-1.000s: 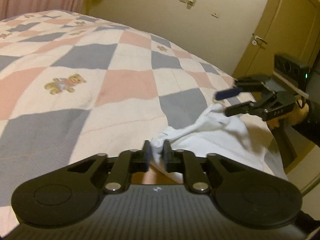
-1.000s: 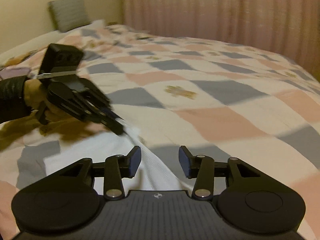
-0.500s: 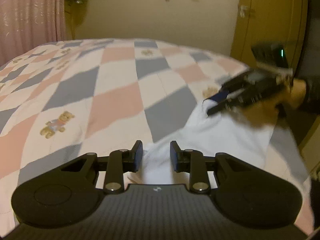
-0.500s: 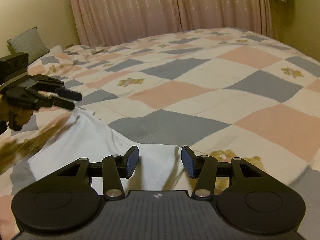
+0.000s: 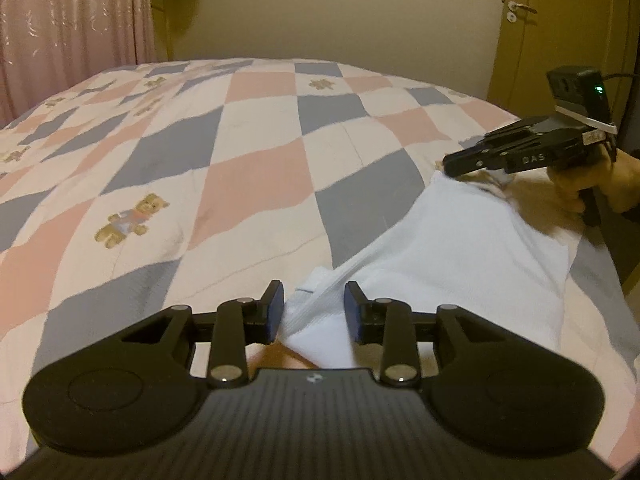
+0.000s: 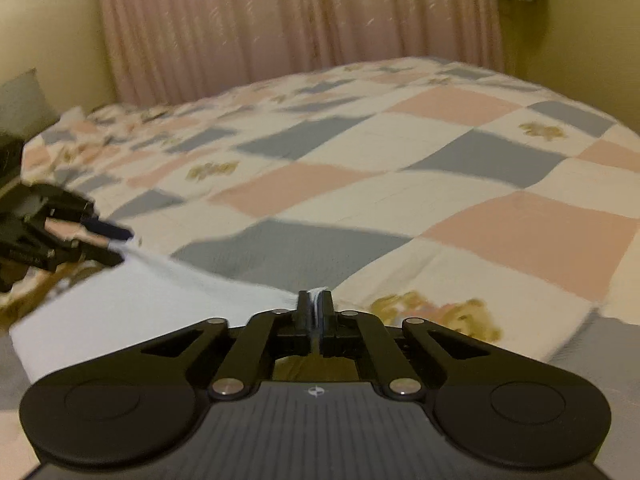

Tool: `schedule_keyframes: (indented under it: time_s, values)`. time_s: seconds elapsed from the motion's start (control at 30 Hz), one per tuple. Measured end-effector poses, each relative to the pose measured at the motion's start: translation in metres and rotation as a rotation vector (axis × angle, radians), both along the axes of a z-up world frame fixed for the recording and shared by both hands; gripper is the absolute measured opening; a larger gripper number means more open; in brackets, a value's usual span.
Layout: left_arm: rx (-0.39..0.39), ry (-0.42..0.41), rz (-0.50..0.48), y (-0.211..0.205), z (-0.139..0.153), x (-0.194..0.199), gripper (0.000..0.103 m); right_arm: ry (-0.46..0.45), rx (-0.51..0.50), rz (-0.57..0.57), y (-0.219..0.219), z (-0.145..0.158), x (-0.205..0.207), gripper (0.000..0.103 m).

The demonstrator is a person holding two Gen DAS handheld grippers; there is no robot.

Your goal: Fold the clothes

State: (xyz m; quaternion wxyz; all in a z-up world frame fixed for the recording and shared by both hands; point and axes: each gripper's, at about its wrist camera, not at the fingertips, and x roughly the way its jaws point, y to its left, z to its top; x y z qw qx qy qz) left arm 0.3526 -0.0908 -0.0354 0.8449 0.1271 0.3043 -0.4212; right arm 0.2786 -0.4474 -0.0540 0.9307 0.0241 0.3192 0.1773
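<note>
Right claw (image 6: 315,312) just clamped white garment (image 5: 460,248) edge; left claw (image 5: 314,312), just widened, straddles edge beside it ungripped. We close left, then lift evenly off bed (image 5: 240,168).

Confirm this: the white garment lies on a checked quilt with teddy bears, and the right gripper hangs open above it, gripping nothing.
Wrong about the grip. In the right wrist view the right gripper is shut on an edge of the white garment, having just closed. The rest holds: the garment lies on the checked quilt with teddy bears.
</note>
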Motion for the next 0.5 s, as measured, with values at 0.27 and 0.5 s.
schedule_keyframes:
  time_s: [0.27,0.5]
  values:
    - [-0.054,-0.038,-0.013,0.005,0.024,-0.05,0.027,-0.079,-0.047,0.047,0.016,0.033,-0.053,0.02]
    - [0.095,-0.036,-0.067,-0.016,-0.01,-0.082,0.028,-0.043,-0.224,0.199,0.065,0.003,-0.068,0.017]
